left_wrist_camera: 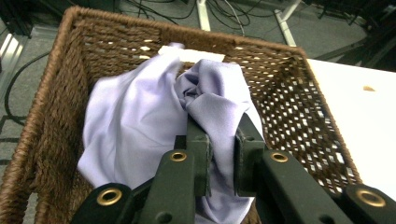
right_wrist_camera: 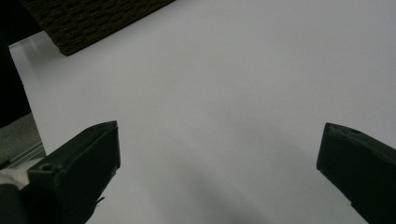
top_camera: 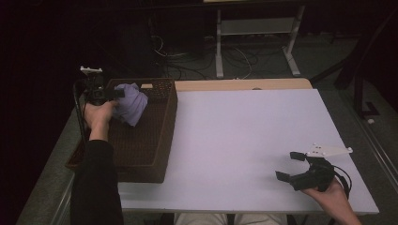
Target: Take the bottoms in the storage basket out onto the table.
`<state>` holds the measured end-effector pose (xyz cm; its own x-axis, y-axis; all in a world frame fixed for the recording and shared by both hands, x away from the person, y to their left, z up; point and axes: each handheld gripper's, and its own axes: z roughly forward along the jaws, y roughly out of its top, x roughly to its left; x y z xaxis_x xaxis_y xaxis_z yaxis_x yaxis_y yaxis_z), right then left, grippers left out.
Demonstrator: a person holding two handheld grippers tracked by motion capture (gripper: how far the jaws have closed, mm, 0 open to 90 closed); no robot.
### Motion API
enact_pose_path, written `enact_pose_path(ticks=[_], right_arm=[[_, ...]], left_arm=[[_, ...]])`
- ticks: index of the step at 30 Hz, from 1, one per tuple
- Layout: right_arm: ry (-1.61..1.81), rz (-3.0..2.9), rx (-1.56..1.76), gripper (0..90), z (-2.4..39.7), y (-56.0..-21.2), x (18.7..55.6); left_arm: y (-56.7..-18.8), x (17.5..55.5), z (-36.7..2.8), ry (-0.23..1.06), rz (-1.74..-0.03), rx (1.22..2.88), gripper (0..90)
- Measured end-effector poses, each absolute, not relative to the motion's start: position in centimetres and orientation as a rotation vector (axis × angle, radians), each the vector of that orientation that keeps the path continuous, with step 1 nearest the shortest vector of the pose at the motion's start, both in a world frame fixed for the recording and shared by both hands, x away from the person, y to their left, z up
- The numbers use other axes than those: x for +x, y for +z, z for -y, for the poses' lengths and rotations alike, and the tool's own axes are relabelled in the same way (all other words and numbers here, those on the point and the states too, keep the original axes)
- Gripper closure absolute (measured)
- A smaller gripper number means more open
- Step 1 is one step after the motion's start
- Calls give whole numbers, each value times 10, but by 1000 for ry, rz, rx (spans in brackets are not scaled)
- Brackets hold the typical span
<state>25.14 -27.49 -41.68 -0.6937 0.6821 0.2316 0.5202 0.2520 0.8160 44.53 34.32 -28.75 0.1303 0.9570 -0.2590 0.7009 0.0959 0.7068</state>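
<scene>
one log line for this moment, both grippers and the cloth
left gripper: shut on lilac cloth, over wicker basket | right gripper: open, holds nothing, over white table

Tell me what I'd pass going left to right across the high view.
Left gripper pinching a lilac cloth → brown wicker basket → bare white tabletop → right gripper, jaws wide open, holding nothing.

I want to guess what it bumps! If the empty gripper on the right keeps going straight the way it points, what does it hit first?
Probably just the bare white table. The right gripper has open jaws angled down at it; the wicker basket lies farther off.
</scene>
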Motion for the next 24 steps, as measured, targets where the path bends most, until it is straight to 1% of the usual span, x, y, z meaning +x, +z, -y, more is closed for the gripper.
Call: enact_pose_path(ticks=[12, 18, 24], right_arm=[[1441, -2339, 1129, 0, 275, -415, 252], [1449, -2333, 1129, 0, 275, -415, 252], [1452, -2328, 1128, 0, 275, -414, 252]], left_arm=[[-238, 432, -338, 400, -1570, 1689, 801], [-207, 422, -327, 390, -1513, 1714, 801], [-185, 414, -319, 372, -1463, 1736, 801]])
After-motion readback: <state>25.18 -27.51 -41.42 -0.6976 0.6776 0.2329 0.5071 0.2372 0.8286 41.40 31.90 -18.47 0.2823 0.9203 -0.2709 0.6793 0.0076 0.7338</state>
